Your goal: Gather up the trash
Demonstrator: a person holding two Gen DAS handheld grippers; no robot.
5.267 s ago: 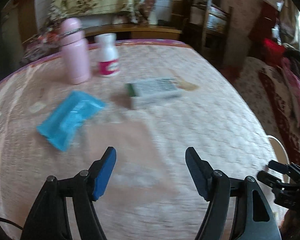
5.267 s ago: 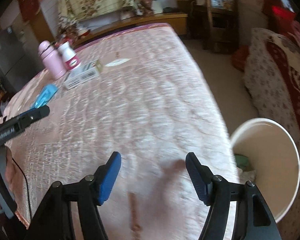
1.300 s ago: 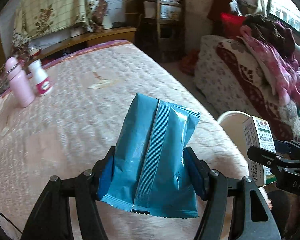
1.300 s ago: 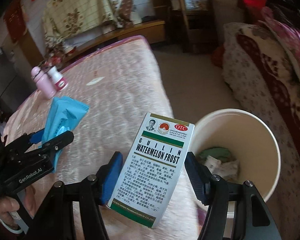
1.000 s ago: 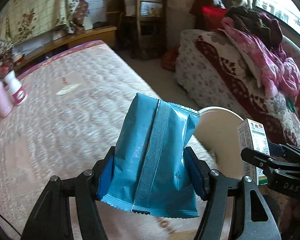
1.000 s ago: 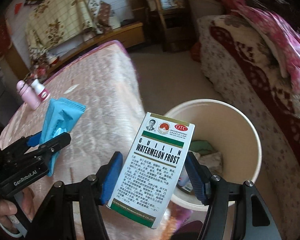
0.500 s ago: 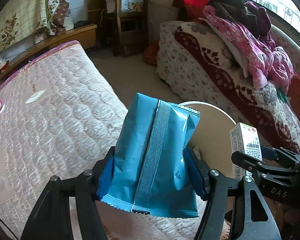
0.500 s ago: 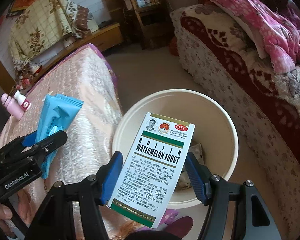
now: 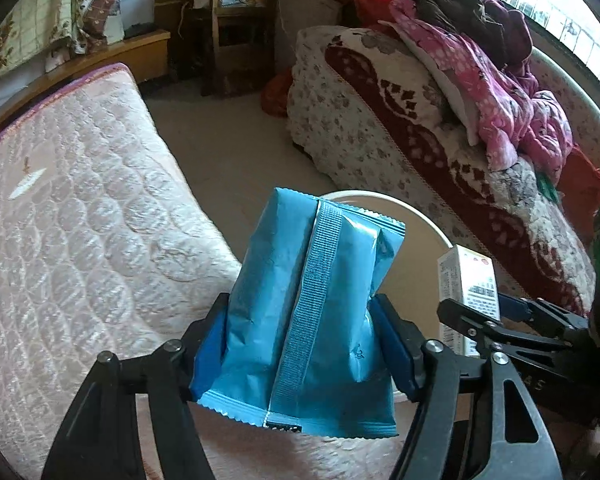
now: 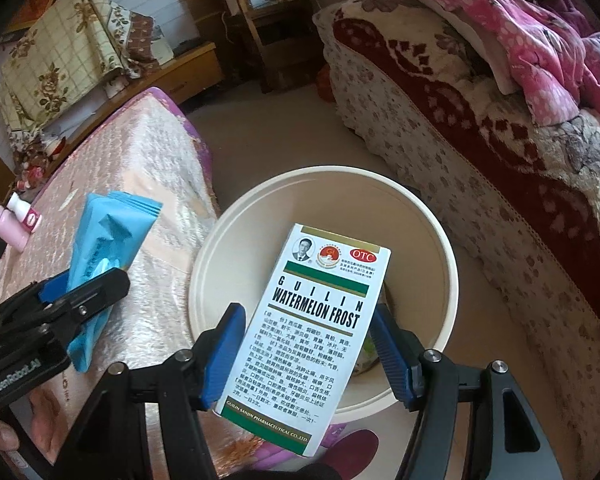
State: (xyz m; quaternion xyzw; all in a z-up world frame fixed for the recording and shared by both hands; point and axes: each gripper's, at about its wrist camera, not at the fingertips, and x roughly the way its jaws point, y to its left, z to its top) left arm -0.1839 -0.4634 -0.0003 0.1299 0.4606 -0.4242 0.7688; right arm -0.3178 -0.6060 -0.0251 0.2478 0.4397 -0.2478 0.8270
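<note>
Left gripper (image 9: 300, 344): its jaws have just been opening, with the blue packet (image 9: 312, 316) between them; the pads look to be still touching its sides, though whether they still press I cannot tell for sure.
Right gripper (image 10: 308, 352): pinching the medicine box (image 10: 312, 332) by its long edges, low on the box.
Blue packet, place: centre of the left wrist view, upright, over the mattress (image 9: 72, 240) edge, with the bin's rim showing behind it.
Medicine box, place: centre of the right wrist view, tilted, directly over the mouth of the cream bin (image 10: 448, 280).
Bin: on the floor between the mattress and the patterned sofa (image 10: 480, 128); some scraps lie in the bottom.
Packet, handling: probably light, soft foil that crumples and slides; best held across its puffed middle, not by the crimped end.
Box, handling: likely light, thin card, stiff along its edges but crushable on the broad printed faces; the edge grip suits it.
Bottles (image 10: 16, 220): pink and white, left edge of the right wrist view, standing on the mattress.
</note>
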